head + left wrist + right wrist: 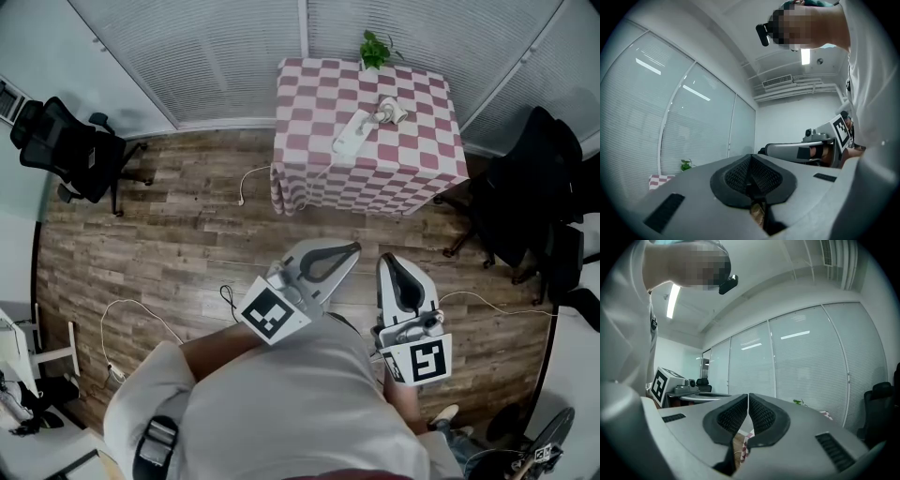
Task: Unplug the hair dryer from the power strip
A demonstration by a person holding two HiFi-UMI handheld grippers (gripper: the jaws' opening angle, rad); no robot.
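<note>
Left gripper [352, 249] and right gripper [393, 262] shut tight and empty, level, well short of the table [305, 173].
On the table's checked cloth: dryer [389, 111] lying flat at the far-right end of the strip [350, 136]. Strip's long axis slanted from near-left to far-right; dryer's facing too small to tell. At the table's far edge, a plant [375, 47]. Left pads pressed together, right pads a bare slit apart, nothing between either.

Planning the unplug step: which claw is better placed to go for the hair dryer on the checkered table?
Right, marginally. Left claw and right claw are shut, empty, far from the table; the right lines up with the hair dryer beside the power strip.
</note>
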